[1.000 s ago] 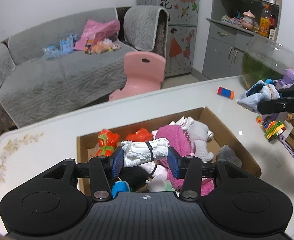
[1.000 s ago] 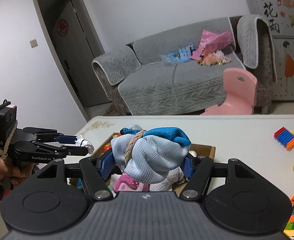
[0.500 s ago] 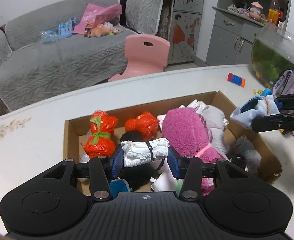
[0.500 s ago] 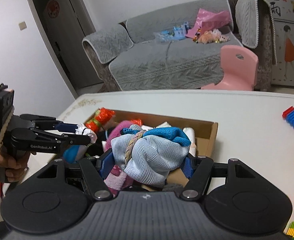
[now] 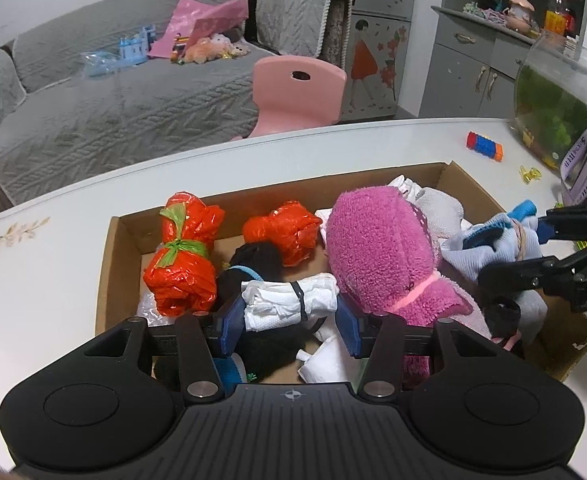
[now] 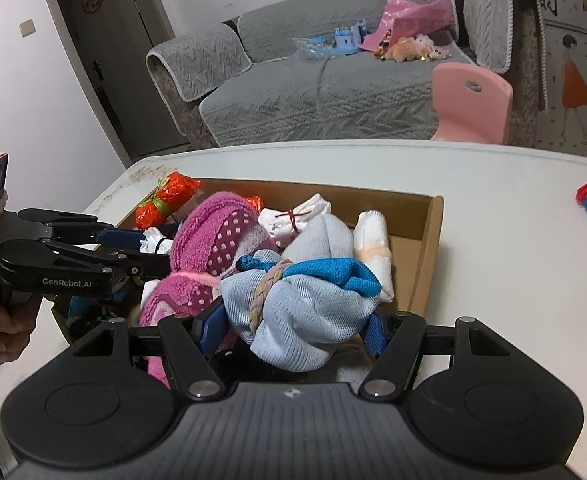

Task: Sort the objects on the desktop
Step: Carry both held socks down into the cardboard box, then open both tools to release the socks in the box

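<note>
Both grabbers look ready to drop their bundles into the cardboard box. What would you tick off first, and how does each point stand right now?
1. White bundle is over the cardboard box: ok.
2. Left gripper is letting go: ok, its jaws are opening, with the bundle between them.
3. Blue-grey bundle is over the box: ok.
4. Right gripper has a firm hold: ok, the pads press on both sides of the bundle.
5. Free floor in the box under either bundle: not ok, the pink towel bundle, black things and white things lie there, so both would land on top.
6. The two grippers are apart: ok, but close.
</note>
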The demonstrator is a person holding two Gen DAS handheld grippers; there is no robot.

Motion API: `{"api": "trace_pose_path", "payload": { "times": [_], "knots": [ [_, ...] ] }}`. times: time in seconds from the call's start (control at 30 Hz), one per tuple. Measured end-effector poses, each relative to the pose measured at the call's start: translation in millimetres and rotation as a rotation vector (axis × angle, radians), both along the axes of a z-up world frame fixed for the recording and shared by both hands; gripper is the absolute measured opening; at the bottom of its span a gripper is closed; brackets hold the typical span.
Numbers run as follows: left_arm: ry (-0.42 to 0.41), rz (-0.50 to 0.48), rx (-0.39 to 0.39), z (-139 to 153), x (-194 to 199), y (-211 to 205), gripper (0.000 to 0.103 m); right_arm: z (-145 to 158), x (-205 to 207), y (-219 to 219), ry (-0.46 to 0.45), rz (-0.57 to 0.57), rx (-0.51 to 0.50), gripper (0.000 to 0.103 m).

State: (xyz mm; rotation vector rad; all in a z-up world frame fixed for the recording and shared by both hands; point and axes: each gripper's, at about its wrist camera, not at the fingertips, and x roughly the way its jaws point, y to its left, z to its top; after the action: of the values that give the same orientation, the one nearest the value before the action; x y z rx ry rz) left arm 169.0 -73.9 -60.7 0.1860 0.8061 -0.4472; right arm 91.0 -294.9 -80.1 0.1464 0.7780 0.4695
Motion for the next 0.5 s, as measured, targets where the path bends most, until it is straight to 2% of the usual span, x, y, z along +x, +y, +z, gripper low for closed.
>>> {"api": "trace_pose_path", "payload": {
  "times": [0.13, 0.2, 0.3, 0.33, 0.37, 0.5],
  "knots": [
    [-0.013, 0.016, 0.017, -7.1, -4.7, -3.2, 0.065, -3.9, -4.2, 2.4, -0.001, 0.001, -0.001, 0.064],
    [-0.037, 0.031, 0.034, -7.0, -8.9, -6.1, 0.086, -3.4, -5.3, 2.0, -0.001, 0.004, 0.009, 0.067],
    [-0.057, 0.050, 0.040, -4.7, -16.5, -5.4, 0.093, -0.3, -12.6, 2.8, -0.021, 0.011, 0.010, 0.070],
    [-0.058, 0.059, 0.043, -3.4, -18.8, -4.2, 0.096, 1.3, -15.5, 2.9, -0.031, 0.008, 0.008, 0.074],
    [-0.060, 0.072, 0.043, -1.6, -21.9, -2.3, 0.103, 3.6, -19.7, 2.6, -0.043, 0.004, 0.009, 0.078],
    [-0.079, 0.092, 0.038, 8.1, -38.5, 3.6, 0.102, 13.2, -36.6, -1.3, -0.083, -0.006, 0.021, 0.079]
  ]
}}
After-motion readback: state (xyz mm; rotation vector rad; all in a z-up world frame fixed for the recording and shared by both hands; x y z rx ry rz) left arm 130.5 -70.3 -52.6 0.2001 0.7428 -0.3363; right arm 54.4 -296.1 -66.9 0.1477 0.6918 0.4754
